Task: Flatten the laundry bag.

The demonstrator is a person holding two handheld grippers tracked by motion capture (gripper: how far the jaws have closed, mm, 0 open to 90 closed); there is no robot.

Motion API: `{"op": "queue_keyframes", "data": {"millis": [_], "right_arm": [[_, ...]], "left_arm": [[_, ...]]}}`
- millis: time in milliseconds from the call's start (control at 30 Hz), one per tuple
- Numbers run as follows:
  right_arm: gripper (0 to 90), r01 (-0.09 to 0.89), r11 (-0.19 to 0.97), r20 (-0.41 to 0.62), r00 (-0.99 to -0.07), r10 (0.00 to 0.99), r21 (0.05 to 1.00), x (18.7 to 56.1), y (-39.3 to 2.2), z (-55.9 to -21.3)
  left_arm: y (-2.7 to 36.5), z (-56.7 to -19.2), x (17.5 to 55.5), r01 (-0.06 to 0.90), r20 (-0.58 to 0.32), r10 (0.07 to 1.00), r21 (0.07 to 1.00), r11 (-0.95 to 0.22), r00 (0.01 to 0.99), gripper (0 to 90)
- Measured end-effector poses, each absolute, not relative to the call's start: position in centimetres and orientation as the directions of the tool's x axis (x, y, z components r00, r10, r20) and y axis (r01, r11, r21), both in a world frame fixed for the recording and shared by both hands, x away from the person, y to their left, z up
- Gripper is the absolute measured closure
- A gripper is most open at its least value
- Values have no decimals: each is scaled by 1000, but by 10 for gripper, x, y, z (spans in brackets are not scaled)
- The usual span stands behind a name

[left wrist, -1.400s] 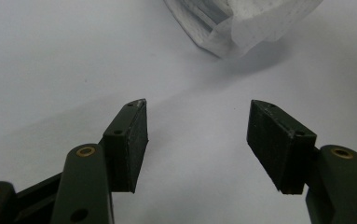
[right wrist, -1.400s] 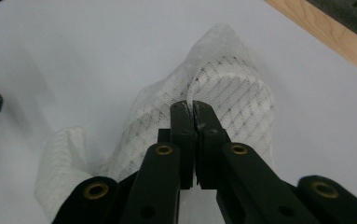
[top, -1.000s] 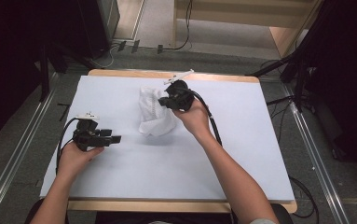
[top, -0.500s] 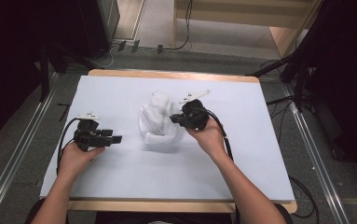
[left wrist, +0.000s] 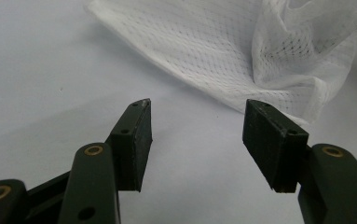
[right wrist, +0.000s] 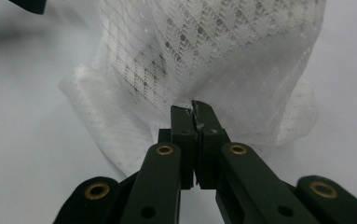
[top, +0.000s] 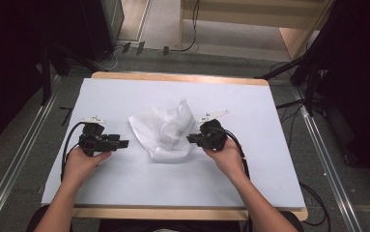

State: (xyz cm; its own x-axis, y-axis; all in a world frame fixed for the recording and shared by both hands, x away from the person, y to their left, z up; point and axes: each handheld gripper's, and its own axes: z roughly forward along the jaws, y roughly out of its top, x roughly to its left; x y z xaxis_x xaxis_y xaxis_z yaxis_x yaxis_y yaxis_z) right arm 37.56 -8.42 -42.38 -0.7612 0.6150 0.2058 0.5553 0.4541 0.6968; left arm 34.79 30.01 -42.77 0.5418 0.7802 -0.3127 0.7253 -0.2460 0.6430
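Table [top: 124, 193]: mesh cloth [top: 165, 130] between both tongs.

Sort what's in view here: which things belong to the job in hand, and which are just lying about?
In the job:
- mesh bag, pinched at its edge
- right gripper, jaws shut on the bag
- left gripper, jaws open, just closing a little, nothing between them

Lying about:
- table
- cables on the floor beyond it
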Motion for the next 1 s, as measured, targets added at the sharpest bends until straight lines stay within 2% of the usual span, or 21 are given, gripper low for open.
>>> {"op": "queue_keyframes", "data": {"millis": [500,667,767,1000], "right_arm": [[885,620,463,223,-719,658,633,367,-111,-447],[885,644,475,232,-708,667,599,366,-116,-456],[885,657,480,237,-701,673,581,364,-118,-458],[839,635,441,230,-700,676,634,355,-126,-441]], "left_arm": [[295,-426,348,719,-320,767,648,-251,556,465],[293,-425,349,710,-335,743,656,-258,579,535],[292,-424,351,710,-340,738,655,-259,583,545],[293,-418,364,720,-392,706,651,-240,589,571]]}}
